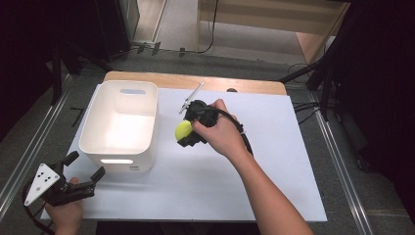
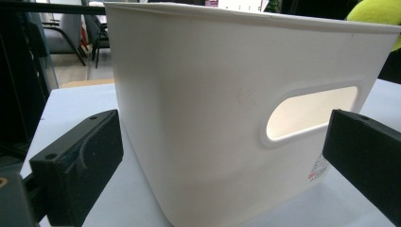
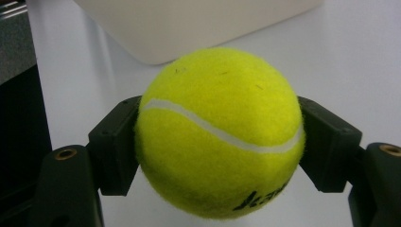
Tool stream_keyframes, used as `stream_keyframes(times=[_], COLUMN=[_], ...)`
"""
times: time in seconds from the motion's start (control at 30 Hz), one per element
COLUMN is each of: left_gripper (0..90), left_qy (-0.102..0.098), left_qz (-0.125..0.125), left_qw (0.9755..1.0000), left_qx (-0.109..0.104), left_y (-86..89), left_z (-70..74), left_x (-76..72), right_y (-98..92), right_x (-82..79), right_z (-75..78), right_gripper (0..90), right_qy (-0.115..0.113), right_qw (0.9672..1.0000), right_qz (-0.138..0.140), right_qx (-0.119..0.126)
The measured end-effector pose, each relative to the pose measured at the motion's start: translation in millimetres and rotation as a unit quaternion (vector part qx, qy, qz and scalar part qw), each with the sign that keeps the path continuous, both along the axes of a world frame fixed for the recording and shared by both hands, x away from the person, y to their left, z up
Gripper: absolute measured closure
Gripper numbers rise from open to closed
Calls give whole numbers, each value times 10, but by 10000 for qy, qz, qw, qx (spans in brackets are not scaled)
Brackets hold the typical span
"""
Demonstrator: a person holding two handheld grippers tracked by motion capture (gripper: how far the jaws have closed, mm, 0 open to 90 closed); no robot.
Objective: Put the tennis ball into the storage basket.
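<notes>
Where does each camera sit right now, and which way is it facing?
High view: above the person's side, looking down on the table; both forearms, left tongs, right tongs.
Left gripper view: rides the left tongs, open, facing the white bin.
Right gripper view: rides the right tongs, shut on the tennis ball.
All three share the bin and ball.

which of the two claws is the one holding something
The right claw, shut on the tennis ball beside the white bin. The left claw is open and empty at the bin's near end.
</notes>
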State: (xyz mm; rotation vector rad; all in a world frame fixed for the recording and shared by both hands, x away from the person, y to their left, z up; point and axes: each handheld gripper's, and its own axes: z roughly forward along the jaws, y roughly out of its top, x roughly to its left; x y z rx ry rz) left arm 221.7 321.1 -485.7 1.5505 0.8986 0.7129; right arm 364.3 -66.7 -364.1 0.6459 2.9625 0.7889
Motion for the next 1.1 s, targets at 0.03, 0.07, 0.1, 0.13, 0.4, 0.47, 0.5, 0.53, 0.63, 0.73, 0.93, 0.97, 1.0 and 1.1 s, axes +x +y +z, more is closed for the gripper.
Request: stream_keyframes(times=[0.03, 0.07, 0.1, 0.13, 0.4, 0.47, 0.5, 0.53, 0.63, 0.73, 0.93, 0.97, 1.0, 1.1], left_gripper=[0, 0, 0, 0, 0, 0, 0, 0, 0, 0, 0, 0, 0, 0], left_qy=[-9, -8, -6, -8, -4, -5, -5, -14, -12, -10, -11, -11, -10, -9], left_qz=[-2, -2, -2, -11, -22, -22, -23, -34, -32, -36, -36, -37, -40, -37], left_qw=[10000, 10000, 10000, 10000, 10000, 10000, 10000, 10000, 10000, 10000, 10000, 10000, 10000, 10000], left_qx=[-6, -10, -19, -10, 0, -9, 2, 8, 10, 8, 11, 10, 17, 41], left_y=[-1, -1, 0, 3, -1, -2, -1, -1, 0, -1, 0, 0, 0, -7], left_z=[-1, -1, -1, -1, 0, -1, 0, -1, -1, -1, -1, -1, -1, -1], left_x=[1, 1, 0, 1, 1, 2, 1, 3, 3, 4, 3, 3, 2, 1], right_y=[17, 30, 51, 62, 156, 184, 198, 212, 250, 286, 356, 368, 373, 404], right_x=[-2, 4, -2, 0, 15, 8, 9, 11, 4, 7, 16, 18, 17, 19], right_z=[11, 19, 28, 41, 123, 131, 136, 141, 162, 185, 224, 229, 238, 242], right_gripper=[237, 237, 237, 237, 237, 237, 237, 237, 237, 237, 237, 237, 237, 237], right_qy=[11, -19, 6, -11, -71, -68, -71, -95, -84, -88, -126, -171, -136, -169], right_qw=[10000, 10000, 10000, 10000, 9998, 9998, 9998, 9997, 9997, 9996, 9994, 9993, 9993, 9991], right_qz=[-10, 46, 18, 45, 141, 140, 173, 204, 193, 216, 289, 306, 309, 334], right_qx=[18, 8, 28, -12, 73, 81, 91, 88, 104, 130, 138, 147, 136, 193])
